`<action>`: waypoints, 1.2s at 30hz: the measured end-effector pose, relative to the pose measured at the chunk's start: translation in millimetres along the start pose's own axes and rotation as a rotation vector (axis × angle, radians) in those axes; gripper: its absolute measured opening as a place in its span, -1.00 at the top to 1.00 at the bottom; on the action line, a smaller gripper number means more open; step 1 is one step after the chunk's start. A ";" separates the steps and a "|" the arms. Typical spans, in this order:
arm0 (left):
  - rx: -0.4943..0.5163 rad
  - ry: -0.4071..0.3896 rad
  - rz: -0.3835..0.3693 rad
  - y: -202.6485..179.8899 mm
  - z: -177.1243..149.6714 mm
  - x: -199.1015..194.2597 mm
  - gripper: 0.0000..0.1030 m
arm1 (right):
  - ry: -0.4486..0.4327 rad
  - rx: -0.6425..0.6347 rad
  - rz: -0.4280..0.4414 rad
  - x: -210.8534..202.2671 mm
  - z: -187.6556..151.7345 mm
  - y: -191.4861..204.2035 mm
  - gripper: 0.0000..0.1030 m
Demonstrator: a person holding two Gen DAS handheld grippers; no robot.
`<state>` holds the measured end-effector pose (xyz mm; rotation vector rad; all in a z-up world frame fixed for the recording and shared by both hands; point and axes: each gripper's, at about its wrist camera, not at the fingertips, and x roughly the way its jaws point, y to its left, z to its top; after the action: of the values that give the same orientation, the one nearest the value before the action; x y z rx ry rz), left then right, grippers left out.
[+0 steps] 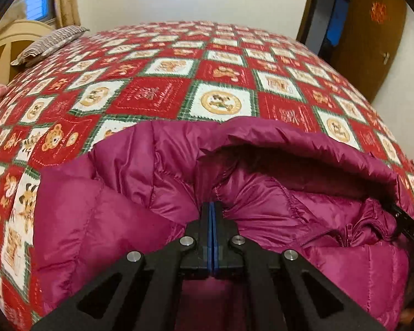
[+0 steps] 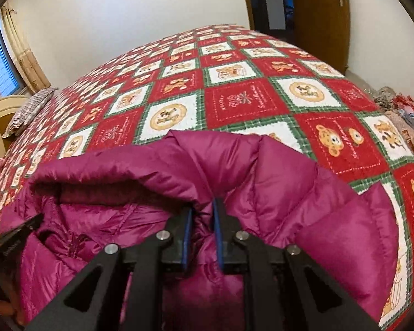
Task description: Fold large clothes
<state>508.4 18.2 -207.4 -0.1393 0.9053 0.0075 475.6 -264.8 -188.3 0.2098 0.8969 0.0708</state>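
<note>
1. This was a home bedroom: a wide bed [image 1: 179, 77] filled most of both views, covered by a red, white and green bear-print bedspread [image 2: 243, 99].
2. A striped pillow [image 1: 52, 44] lay at the bed's left edge against a cream headboard [image 1: 11, 44].
3. A curtained window [image 2: 0, 63] and a brown wooden door [image 2: 320, 16] stood along plain white walls.

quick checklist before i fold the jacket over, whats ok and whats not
1. Left gripper shut on the jacket: ok.
2. Right gripper clamped on the jacket: ok, fabric bunched between its pads, a gap left.
3. Both grips sit near the hood, one on each side: ok.
4. Bedspread ahead free for the fold: ok.
5. Zipper closed fully: cannot tell.
6. Sleeves tucked flat: cannot tell.
</note>
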 end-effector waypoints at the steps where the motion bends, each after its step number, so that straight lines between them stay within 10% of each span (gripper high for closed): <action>1: -0.002 -0.021 0.006 0.1 -3.8 -0.9 0.99 | 0.020 0.009 0.026 -2.5 2.6 -3.5 0.54; 8: 0.027 -0.064 0.035 -5.3 -7.0 2.3 0.99 | -0.135 0.112 0.007 -73.6 27.5 -10.7 0.20; 18: -0.044 -0.002 -0.097 30.7 -3.4 -29.3 1.00 | 0.093 -0.040 -0.073 23.5 27.7 55.1 0.23; 24: -0.019 -0.180 -0.119 27.8 43.3 -77.1 0.99 | 0.003 -0.186 -0.130 19.2 5.4 63.2 0.23; 30: 0.039 -0.028 -0.155 -26.8 91.4 -9.3 0.99 | -0.013 -0.195 -0.128 18.8 4.7 63.8 0.22; 36: 0.082 0.013 -0.201 -23.9 31.7 36.0 0.99 | -0.023 -0.173 -0.084 17.7 4.5 60.1 0.16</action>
<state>557.1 -3.4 -213.5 -0.1539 0.9002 -0.2169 491.7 -204.2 -186.4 0.0117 0.8708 0.0672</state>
